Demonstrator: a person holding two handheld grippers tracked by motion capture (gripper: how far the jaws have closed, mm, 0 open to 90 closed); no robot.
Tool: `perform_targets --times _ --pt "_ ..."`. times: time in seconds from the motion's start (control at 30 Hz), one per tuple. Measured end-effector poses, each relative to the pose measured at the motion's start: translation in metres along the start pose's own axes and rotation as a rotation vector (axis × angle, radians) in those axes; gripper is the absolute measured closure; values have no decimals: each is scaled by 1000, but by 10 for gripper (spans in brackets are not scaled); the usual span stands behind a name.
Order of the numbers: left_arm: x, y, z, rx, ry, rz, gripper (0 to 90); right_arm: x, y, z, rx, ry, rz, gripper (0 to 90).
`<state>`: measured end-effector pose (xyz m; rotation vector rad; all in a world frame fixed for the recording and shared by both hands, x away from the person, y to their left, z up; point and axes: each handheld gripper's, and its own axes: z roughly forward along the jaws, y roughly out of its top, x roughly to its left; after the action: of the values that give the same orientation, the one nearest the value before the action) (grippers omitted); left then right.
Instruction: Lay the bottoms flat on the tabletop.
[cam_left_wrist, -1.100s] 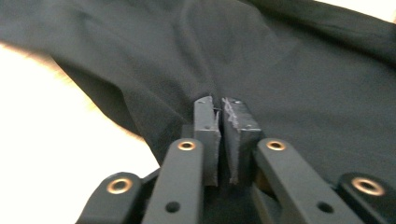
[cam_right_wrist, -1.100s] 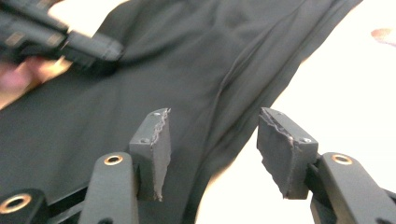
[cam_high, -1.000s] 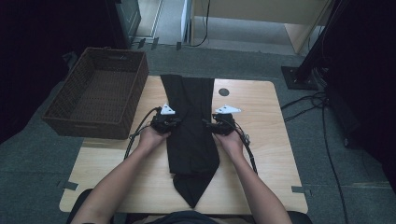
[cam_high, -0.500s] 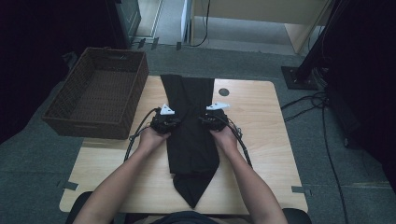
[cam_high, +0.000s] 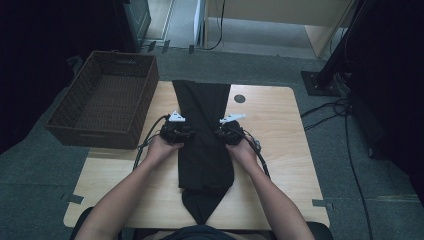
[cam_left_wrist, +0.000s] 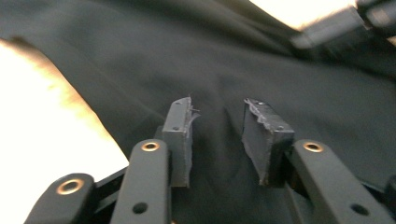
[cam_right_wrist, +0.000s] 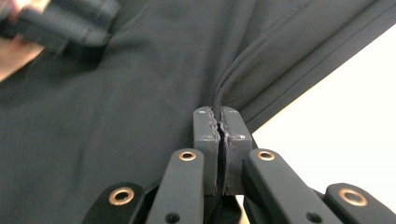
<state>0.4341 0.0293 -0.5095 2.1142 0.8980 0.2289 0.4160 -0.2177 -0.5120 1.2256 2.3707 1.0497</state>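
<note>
My right gripper (cam_right_wrist: 218, 140) has just been closing and now has its jaws pressed together on a gathered fold at the right edge of the black trousers (cam_high: 204, 130), the cloth bunching into ridges right above the pads, while my left gripper (cam_left_wrist: 224, 140) has just been opening and stands with its jaws apart over the left side of the trousers, cloth lying below and between the pads (cam_left_wrist: 180, 140) but nothing pinched. The trousers lie lengthwise down the middle of the wooden table (cam_high: 280, 150), folded narrow, their far end at the table's back edge and their near end tapering toward me; the wicker basket (cam_high: 102, 102) sits just off their left, overhanging the table's left corner. The risk I see is lopsidedness: with only the right side gripped, any lift or fold from here would drag that edge over while the left side stays flat, twisting the folded legs out of line. The right pinch also looks shallow and taken on a bunched ridge, so the smooth fabric could slide out under its own weight, or I could catch only the top layer and peel the fold open. If the left jaws close where they hover, they may grab a loose wrinkle in mid-panel rather than the edge. I can read no brand, label or writing on the trousers, the basket or the table; the small dark round mark (cam_high: 240, 98) on the table just right of the trousers' far end carries no legible text
</note>
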Motion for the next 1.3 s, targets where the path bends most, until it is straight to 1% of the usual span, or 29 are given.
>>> perform_targets --times 0.07,0.1,0.13,0.2,0.23,0.27,0.3,0.33,0.4,0.43,0.5,0.53,0.57,0.6,0.67,0.7,0.73,0.77,0.83,0.87,0.9,0.97,1.0,1.03,1.07,1.1,1.2,1.23,1.3 --pt "3 5 -1 -4 11 -2 549 5 -8 -8 1 16 -5 875" --pt "4 7 -1 1 13 -4 511 8 -14 -13 -2 28 -11 874" --pt "6 10 0 8 14 -7 496 10 -17 -16 -5 35 -13 874" --pt "10 15 4 26 7 -24 446 15 -27 -23 -7 59 -14 874" --pt "12 18 6 24 4 -37 425 18 -31 -27 -8 68 -7 874" --pt "13 21 8 22 -1 -41 405 21 -35 -29 -14 74 -3 874" --pt "14 23 10 19 -1 -36 385 23 -39 -32 -16 83 -4 874" --pt "15 25 12 17 4 -30 369 26 -42 -35 -18 89 0 874" --pt "17 29 17 31 2 -31 343 30 -47 -41 -23 102 15 874" --pt "18 30 19 24 10 -33 331 32 -50 -43 -25 106 19 874" --pt "20 29 22 2 26 -33 328 35 -55 -48 -32 110 28 874" --pt "21 28 24 -1 31 -40 326 36 -57 -51 -31 117 38 874" --pt "22 26 27 11 31 -43 318 37 -60 -53 -29 123 39 874" --pt "22 25 28 20 30 -39 303 38 -62 -55 -31 124 35 874" --pt "20 23 31 26 29 -10 276 39 -65 -58 -33 122 41 873" --pt "20 23 31 28 27 -6 274 39 -67 -59 -39 122 51 873" --pt "19 23 31 22 15 -9 270 38 -67 -60 -45 119 51 873" --pt "18 22 31 24 17 16 267 37 -68 -61 -40 120 53 873" --pt "17 21 32 24 25 47 268 37 -69 -60 -42 113 55 872" --pt "16 21 32 23 34 55 276 36 -69 -59 -43 112 53 871" --pt "15 21 32 24 42 66 305 36 -69 -59 -45 112 54 871" --pt "16 21 31 21 35 71 384 38 -70 -58 -48 102 42 870" --pt "15 21 32 15 38 76 424 38 -71 -58 -50 100 34 869" --pt "15 20 31 17 36 85 465 38 -71 -57 -53 98 27 869" --pt "14 20 31 19 37 103 525 37 -71 -57 -56 101 31 869" --pt "13 20 31 17 31 104 574 36 -72 -57 -59 104 34 868" --pt "9 21 30 33 11 108 707 35 -72 -57 -62 98 31 867" --pt "8 22 30 38 8 104 770 35 -73 -57 -66 95 34 866" --pt "5 23 30 51 2 87 830 34 -73 -58 -63 96 40 866"
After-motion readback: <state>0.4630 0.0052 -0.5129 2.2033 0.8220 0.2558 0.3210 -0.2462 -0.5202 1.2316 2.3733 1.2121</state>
